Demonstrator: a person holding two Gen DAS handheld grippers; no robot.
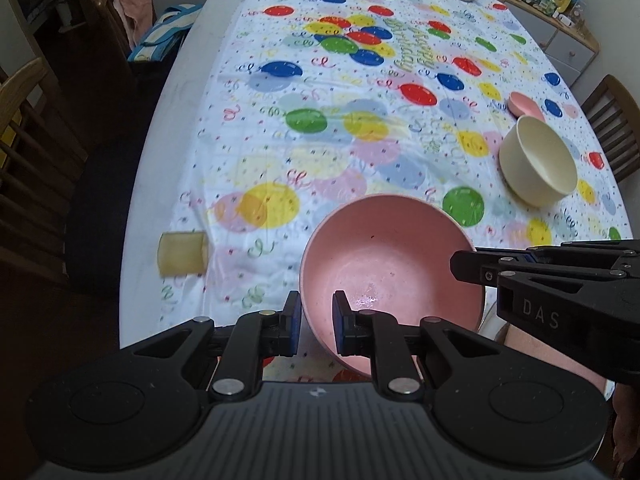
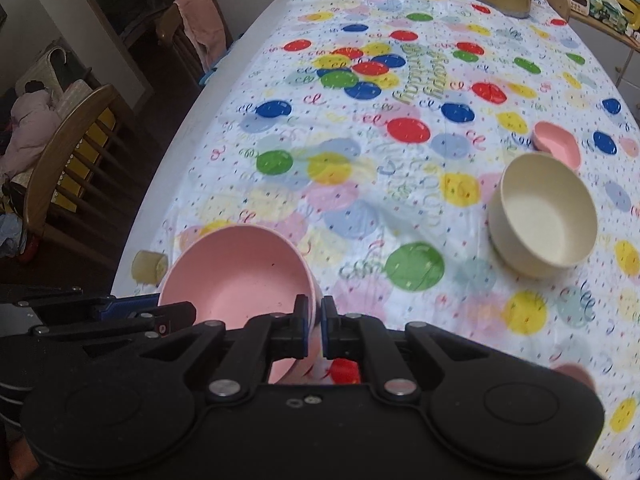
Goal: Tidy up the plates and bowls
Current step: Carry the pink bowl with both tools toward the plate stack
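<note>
Both grippers are clamped on the same pink bowl (image 1: pixel 390 276), one on each side of its rim. From the left wrist view, the left gripper (image 1: pixel 317 322) has its blue-padded jaws pinched over the bowl's near-left edge, one pad inside and one outside. The right gripper (image 1: pixel 466 266) reaches in from the right of that picture and meets the rim on the far side, though its pads are hard to make out there. The right wrist view settles it: the right gripper (image 2: pixel 315 326) has its jaws drawn tight on the bowl's wall (image 2: pixel 240 272), and the left gripper (image 2: pixel 132 312) pokes in from the left edge of the picture.

The bowl is tilted and appears lifted off the balloon-print tablecloth (image 1: pixel 320 140), near the table's front end. Only the left view shows the whole inside of the bowl, with a glossy spot and a dark speck.

Farther out to the right sits a cream bowl (image 2: pixel 544 216), upright on the cloth, and just behind it a smaller pink bowl (image 2: pixel 556 146), shown more fully in the right view. A yellowish cup (image 1: pixel 182 254) lies on its side by the table's left edge. A wooden chair (image 2: pixel 76 152) stands beside the table.
</note>
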